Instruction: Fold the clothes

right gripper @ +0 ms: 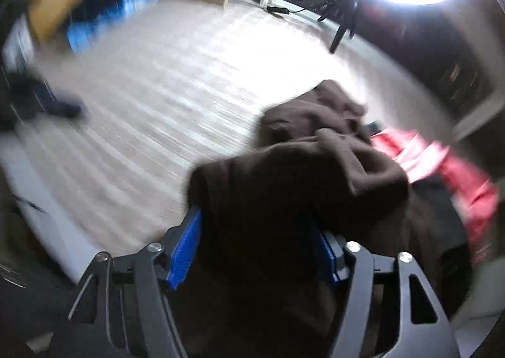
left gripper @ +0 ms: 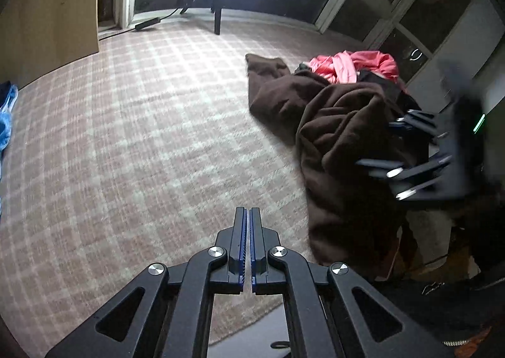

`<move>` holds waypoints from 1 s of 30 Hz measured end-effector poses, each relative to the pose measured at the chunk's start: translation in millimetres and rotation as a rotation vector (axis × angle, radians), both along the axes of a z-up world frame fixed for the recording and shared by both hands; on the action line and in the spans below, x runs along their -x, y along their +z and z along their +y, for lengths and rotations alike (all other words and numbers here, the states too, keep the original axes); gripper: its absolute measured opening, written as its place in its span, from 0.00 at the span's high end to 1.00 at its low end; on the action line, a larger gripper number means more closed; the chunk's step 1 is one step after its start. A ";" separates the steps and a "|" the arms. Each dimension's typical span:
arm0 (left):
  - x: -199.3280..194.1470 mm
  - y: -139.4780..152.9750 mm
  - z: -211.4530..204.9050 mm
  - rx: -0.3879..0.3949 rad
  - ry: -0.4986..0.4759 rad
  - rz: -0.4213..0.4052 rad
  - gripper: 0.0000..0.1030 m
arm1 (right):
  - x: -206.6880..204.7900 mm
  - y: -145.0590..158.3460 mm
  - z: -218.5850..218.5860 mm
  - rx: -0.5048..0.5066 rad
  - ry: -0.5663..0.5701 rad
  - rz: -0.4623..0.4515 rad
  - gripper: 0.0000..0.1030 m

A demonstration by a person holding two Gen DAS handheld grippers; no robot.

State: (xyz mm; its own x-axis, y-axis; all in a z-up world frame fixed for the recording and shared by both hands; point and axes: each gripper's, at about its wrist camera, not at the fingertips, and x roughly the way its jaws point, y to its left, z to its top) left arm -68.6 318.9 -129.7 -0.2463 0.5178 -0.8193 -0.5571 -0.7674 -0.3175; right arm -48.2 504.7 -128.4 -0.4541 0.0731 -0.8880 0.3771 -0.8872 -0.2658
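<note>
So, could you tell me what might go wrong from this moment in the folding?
The right gripper has a thick bunch of the brown garment between its pads, so it may lift several layers at once. The pink garment lies against the brown one and could get dragged along. The left gripper is shut and empty, leaving the cloth one-handed.

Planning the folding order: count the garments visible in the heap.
3: brown garment draped in front, pink one behind it, something black between them. More may be buried.
</note>
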 end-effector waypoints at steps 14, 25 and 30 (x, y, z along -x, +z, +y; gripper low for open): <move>45.9 8.9 114.8 -0.009 -0.283 0.057 0.86 | -89.5 105.4 299.9 0.127 -0.814 0.210 0.88; 43.3 -3.7 247.7 0.004 -0.551 0.012 0.55 | -112.8 89.7 294.3 0.214 -0.772 0.227 0.43; 25.1 -7.2 256.2 0.020 -0.608 0.033 0.91 | -94.6 64.2 287.0 0.248 -0.713 0.179 0.45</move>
State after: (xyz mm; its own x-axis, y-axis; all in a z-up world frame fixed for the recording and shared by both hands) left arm -93.7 575.0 -136.8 0.0636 0.5583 -0.8272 -0.9066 -0.3142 -0.2818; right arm 46.3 791.7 -64.2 -0.5101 0.2103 -0.8340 -0.3377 -0.9408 -0.0307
